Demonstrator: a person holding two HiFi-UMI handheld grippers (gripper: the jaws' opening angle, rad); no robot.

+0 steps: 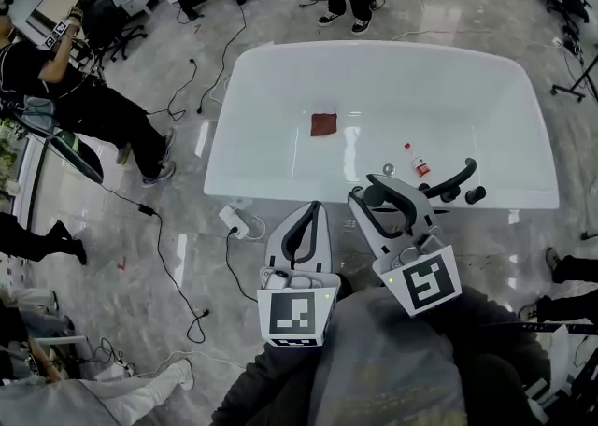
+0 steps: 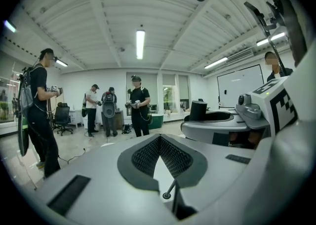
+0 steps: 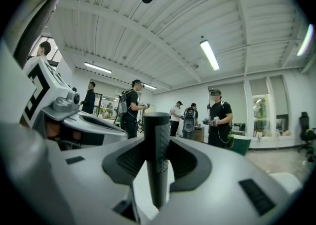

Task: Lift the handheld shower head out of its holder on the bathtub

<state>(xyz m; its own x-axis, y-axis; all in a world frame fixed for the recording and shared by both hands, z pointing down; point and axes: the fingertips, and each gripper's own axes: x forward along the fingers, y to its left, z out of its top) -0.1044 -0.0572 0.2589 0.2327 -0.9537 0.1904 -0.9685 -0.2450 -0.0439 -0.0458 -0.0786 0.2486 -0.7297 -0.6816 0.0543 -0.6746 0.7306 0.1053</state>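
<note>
The right gripper [image 1: 376,196] is clenched on the black shower head [image 1: 450,178]. In the right gripper view the dark, textured handle [image 3: 157,145] stands upright between the two pads, which press on it from both sides. In the head view the shower head runs from the jaws out to the right, over the near rim of the white bathtub [image 1: 271,106] towards its right end. Whether it touches its holder cannot be told. A black knob [image 1: 475,194] sits on the rim just to the right of it.

The left gripper [image 1: 306,220] hangs left of the right one, on the near side of the tub over the floor. Its jaws are closed on nothing; in the left gripper view the pads [image 2: 143,157] meet at the tip with only a narrow wedge of light below.

Inside the tub a brown cloth [image 1: 323,123] lies flat near the middle, and a small bottle [image 1: 418,163] with a red label lies nearer, to the right, well apart from the cloth.

A white power strip [image 1: 235,220] with cables lies on the glossy floor by the tub's near left corner. Several people in dark clothes stand at the far and left sides of the room.
</note>
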